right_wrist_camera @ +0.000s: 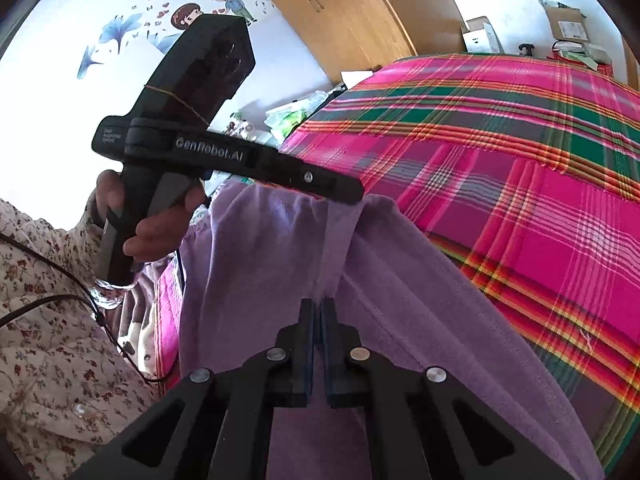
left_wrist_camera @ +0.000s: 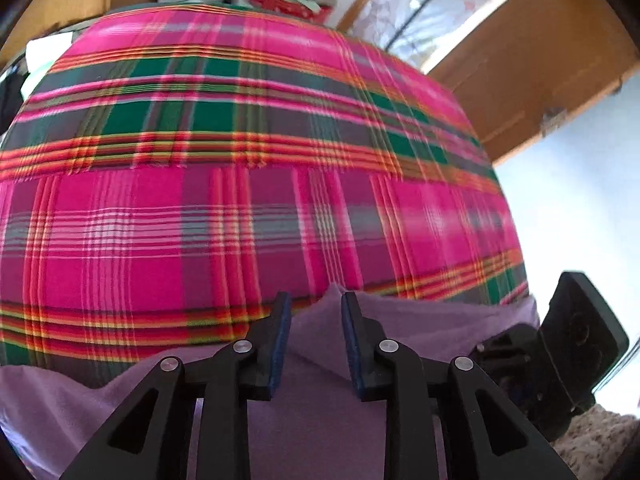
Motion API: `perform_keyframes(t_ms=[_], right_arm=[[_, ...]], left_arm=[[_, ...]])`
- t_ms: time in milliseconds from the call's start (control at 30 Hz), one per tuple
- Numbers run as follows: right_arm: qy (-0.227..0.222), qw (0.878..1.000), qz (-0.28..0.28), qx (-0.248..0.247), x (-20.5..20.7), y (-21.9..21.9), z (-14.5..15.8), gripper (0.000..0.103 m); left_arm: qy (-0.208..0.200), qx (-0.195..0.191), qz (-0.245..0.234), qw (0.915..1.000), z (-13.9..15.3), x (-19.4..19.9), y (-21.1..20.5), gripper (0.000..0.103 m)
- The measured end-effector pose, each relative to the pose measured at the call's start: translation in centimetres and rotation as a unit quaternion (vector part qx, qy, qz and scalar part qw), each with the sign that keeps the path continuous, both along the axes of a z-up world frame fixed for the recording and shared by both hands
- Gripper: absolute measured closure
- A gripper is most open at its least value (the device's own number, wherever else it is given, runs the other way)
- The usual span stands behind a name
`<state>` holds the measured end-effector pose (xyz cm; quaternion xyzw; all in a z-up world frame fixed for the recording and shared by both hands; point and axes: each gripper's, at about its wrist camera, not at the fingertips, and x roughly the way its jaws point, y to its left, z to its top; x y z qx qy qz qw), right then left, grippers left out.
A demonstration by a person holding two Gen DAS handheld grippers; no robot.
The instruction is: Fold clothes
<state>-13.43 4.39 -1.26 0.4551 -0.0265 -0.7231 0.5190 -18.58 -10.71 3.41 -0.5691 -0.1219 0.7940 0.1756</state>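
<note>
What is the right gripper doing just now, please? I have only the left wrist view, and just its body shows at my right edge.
Observer: The right gripper is shut on a raised fold of the purple garment.
Operator: Thank you. How does my left gripper look from that side?
Observer: The left gripper has its tip at the garment's gathered edge, which bunches up right beneath it.
Operator: And what is behind it?
Observer: A hand in a floral sleeve grips its handle.
</note>
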Motion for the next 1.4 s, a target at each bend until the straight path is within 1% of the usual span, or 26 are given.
perform_keyframes(t_ms=[167, 267, 333, 433, 600, 700, 800, 833, 900, 967, 1067, 1233, 1400], right_arm=[[0.014, 1.000, -0.016, -0.002, -0.7, 0.5, 0.8, 0.100], [0.032, 0.998, -0.049, 0.004, -1.6, 1.0, 1.3, 0.100], [0.041, 0.996, -0.072, 0.028, -2.4, 0.9, 1.3, 0.100], [0.038, 0.992, -0.098, 0.065, -3.4, 0.2, 0.3, 0.100], [0.021, 0.990, -0.103, 0.090, -3.9, -0.4, -0.9, 0.100], [0.009, 0.991, -0.107, 0.085, -4.2, -0.2, -1.0, 0.098], [0.003, 0.991, -0.123, 0.059, -4.4, 1.1, -0.1, 0.098], [0.004, 0.990, -0.130, 0.054, -4.5, 1.7, 0.2, 0.096], [0.009, 0.988, -0.144, 0.057, -4.4, 2.8, 0.7, 0.096], [0.017, 0.985, -0.153, 0.072, -4.2, 3.7, 0.9, 0.093], [0.028, 0.984, -0.149, 0.092, -3.4, 4.7, 1.0, 0.091], [0.029, 0.986, -0.124, 0.105, -2.3, 5.2, 0.7, 0.083], [0.033, 0.988, -0.099, 0.117, -1.7, 4.4, 0.1, 0.083]], left_arm=[[0.004, -0.024, -0.017, 0.9996, 0.3, -0.2, 1.1, 0.076], [0.003, -0.022, -0.008, 0.9997, 0.1, -0.5, 1.0, 0.076], [0.004, -0.021, -0.003, 0.9998, -0.1, -0.7, 1.0, 0.076], [0.010, -0.024, 0.004, 0.9997, 0.1, -0.9, 0.7, 0.076], [0.008, -0.025, 0.019, 0.9995, -0.3, -1.2, 0.0, 0.076], [0.004, -0.030, 0.021, 0.9993, -0.8, -1.1, -0.2, 0.076], [0.003, -0.040, 0.024, 0.9989, -1.3, -1.2, -0.1, 0.076], [0.002, -0.043, 0.025, 0.9988, -1.4, -1.2, -0.1, 0.076], [0.002, -0.048, 0.025, 0.9985, -1.7, -1.2, 0.0, 0.076], [0.002, -0.048, 0.024, 0.9986, -1.9, -1.1, 0.0, 0.076], [0.004, -0.049, 0.024, 0.9985, -2.0, -1.1, 0.0, 0.076], [0.005, -0.044, 0.029, 0.9986, -2.1, -1.1, -0.2, 0.076], [0.008, -0.047, 0.030, 0.9984, -2.0, -1.1, -0.1, 0.076]])
